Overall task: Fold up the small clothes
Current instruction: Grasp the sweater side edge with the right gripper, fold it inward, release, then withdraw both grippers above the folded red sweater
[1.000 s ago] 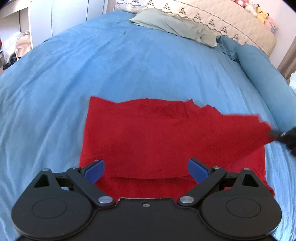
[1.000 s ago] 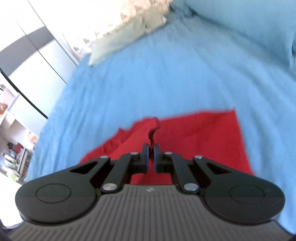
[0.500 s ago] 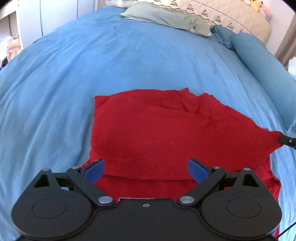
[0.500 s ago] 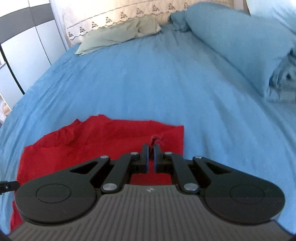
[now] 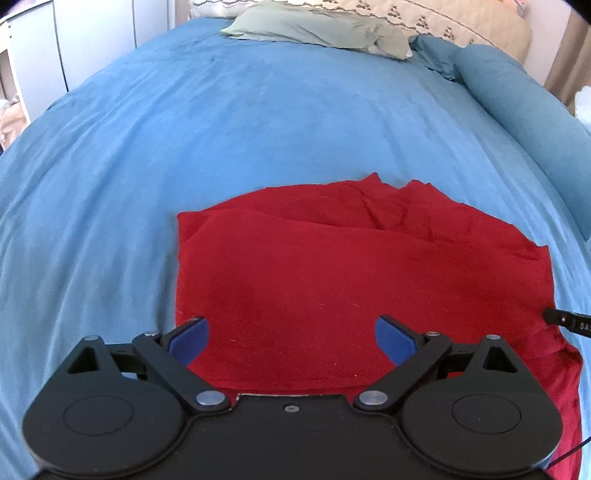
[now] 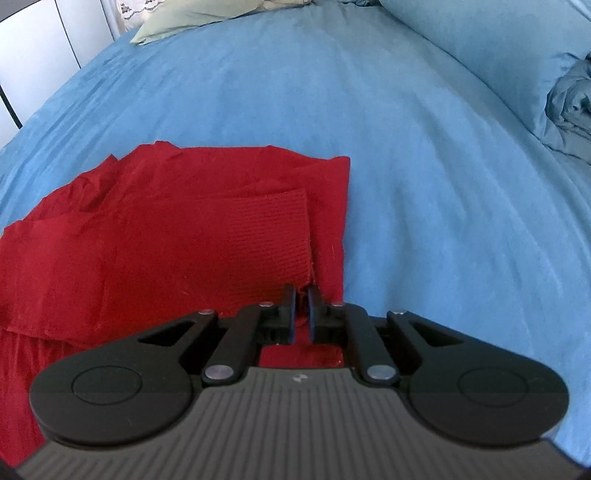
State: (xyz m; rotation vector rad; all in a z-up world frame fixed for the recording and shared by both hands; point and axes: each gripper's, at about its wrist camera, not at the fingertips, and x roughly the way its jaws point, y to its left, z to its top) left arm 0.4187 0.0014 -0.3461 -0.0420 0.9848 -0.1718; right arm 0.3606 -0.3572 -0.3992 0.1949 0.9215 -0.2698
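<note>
A red garment lies partly folded on the blue bedspread. My left gripper is open and empty, its blue pads spread just above the garment's near edge. My right gripper is shut on the corner of the garment's ribbed hem, low over the garment's right side. Its tip shows at the right edge of the left wrist view.
A pale green pillow and a patterned cream headboard cushion lie at the bed's head. A blue bolster and bundled blue bedding run along the right side. White wardrobe doors stand to the left.
My right gripper has carried the held corner from the far right back over the garment and down, laying a fold across it. The left gripper stayed open near the garment's front edge.
</note>
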